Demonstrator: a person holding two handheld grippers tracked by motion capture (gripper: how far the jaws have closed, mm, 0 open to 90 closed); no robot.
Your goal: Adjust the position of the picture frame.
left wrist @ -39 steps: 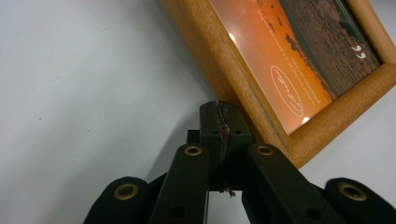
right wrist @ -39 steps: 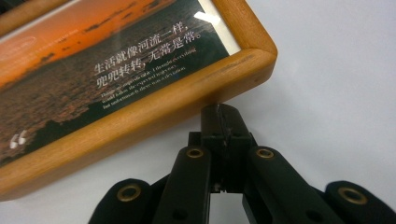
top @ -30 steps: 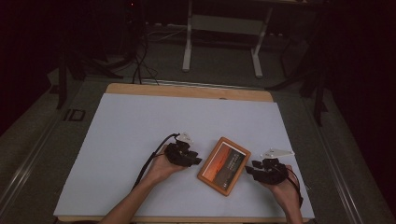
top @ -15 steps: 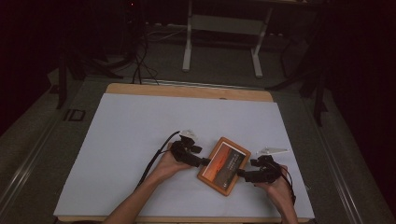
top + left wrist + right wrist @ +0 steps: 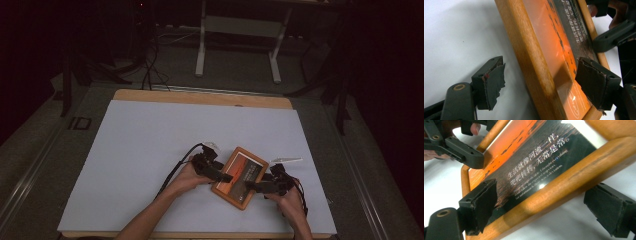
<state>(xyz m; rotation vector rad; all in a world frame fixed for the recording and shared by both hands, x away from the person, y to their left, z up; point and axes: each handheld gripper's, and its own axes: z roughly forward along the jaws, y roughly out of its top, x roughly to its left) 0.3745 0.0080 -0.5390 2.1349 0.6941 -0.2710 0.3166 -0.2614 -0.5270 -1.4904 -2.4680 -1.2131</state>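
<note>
A wooden picture frame (image 5: 239, 176) with an orange and black print under glass lies flat and askew on the white table cover (image 5: 150, 150). My left gripper (image 5: 225, 176) reaches in from the frame's left side. Its jaws have just been opening and now straddle the wooden rim (image 5: 534, 57); one pad stands off on the table side, the other hangs over the glass, so the left gripper (image 5: 544, 75) is open. My right gripper (image 5: 250, 187) comes from the right. Its jaws have just been opening too, and the right gripper (image 5: 546, 205) straddles the near rim (image 5: 579, 172) without pressing.
The table's front edge lies just below both forearms. A wooden strip (image 5: 200, 97) marks the table's far edge. Beyond it on the dark floor stand a metal stand (image 5: 240, 25) and loose cables (image 5: 150, 70).
Both hands have moved inward toward the frame. Both pairs of jaws have opened and now sit over the frame's opposite rims. The frame itself has stayed in place.
</note>
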